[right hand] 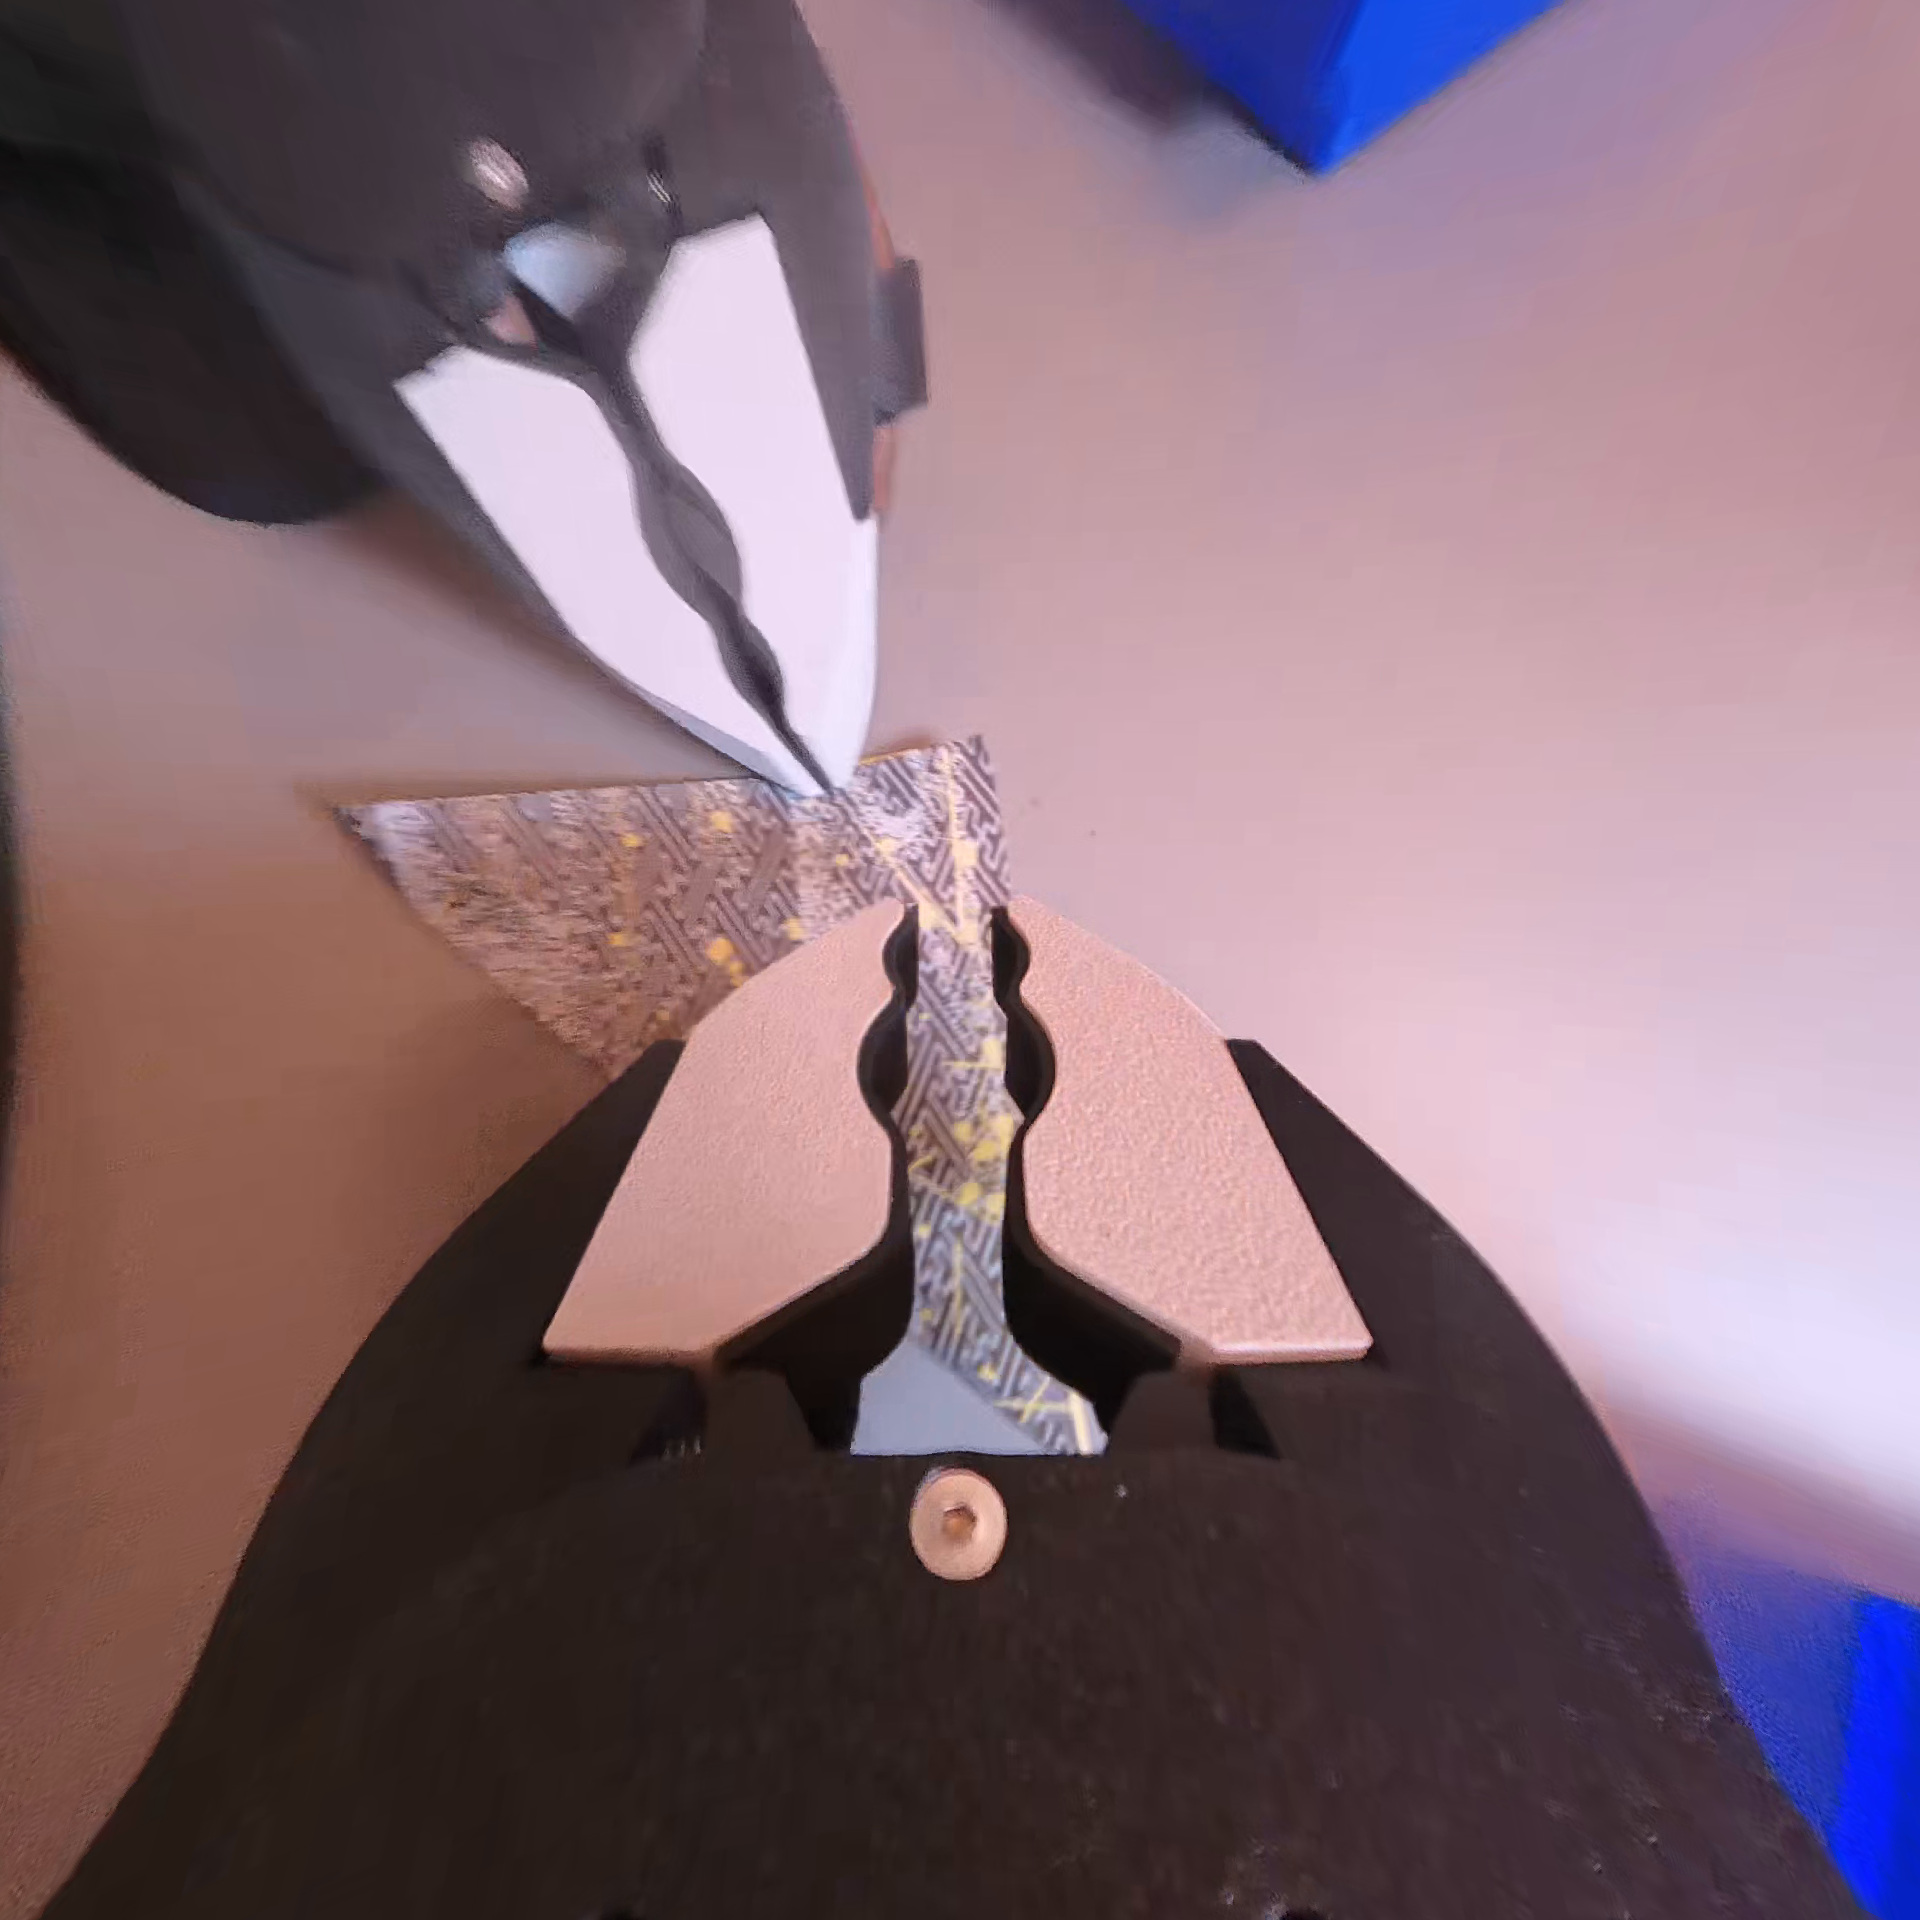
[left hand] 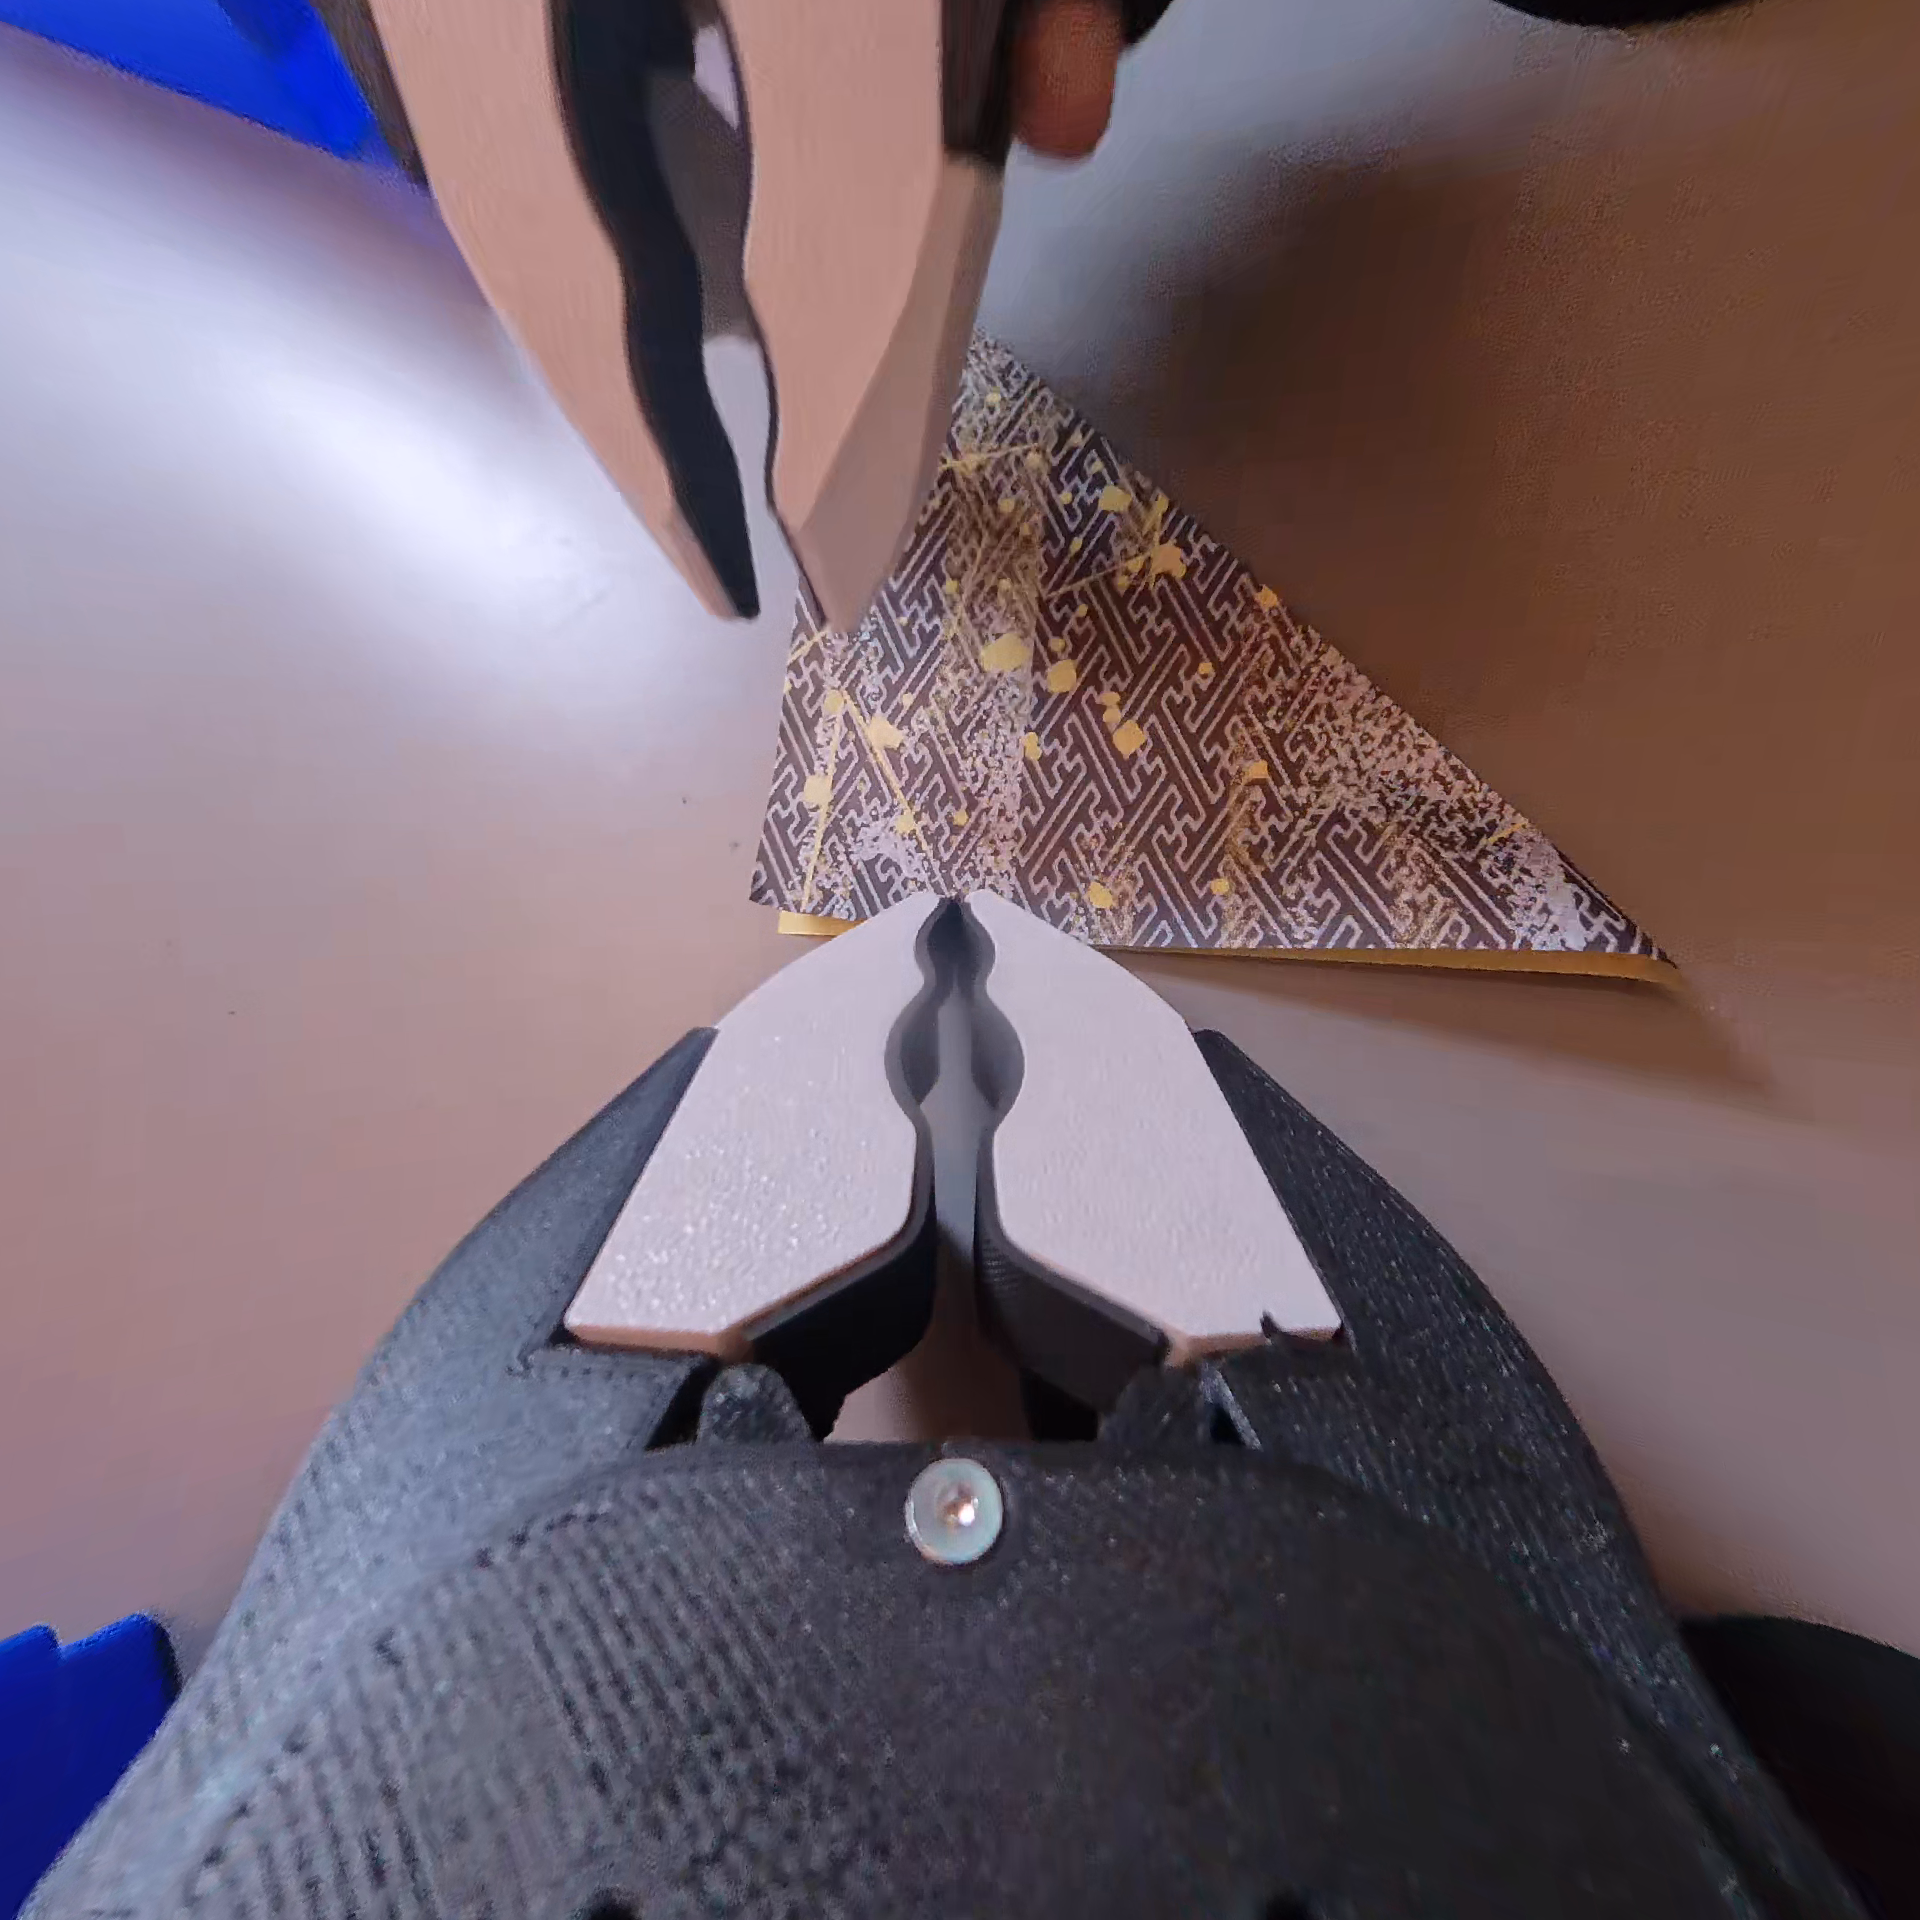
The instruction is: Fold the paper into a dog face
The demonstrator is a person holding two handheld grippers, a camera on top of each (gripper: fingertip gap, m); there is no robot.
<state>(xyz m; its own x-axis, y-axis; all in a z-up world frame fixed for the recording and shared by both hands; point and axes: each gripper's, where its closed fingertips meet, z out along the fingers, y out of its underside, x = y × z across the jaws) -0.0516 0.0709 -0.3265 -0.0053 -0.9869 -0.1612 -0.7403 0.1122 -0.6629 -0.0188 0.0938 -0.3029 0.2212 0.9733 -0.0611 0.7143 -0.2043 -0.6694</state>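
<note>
Brown patterned paper with gold flecks lies flat on the table, folded into a triangle; a thin yellow edge shows along its long side. Your left gripper is clenched, with its tips pressed together, and it touches that long edge of the paper. Your right gripper hangs above the paper, with its jaws a little apart and nothing between them. Beyond the paper, something blue sits at the far edge of the table.

left wrist: low, close | right wrist: opposite | shared: paper
</note>
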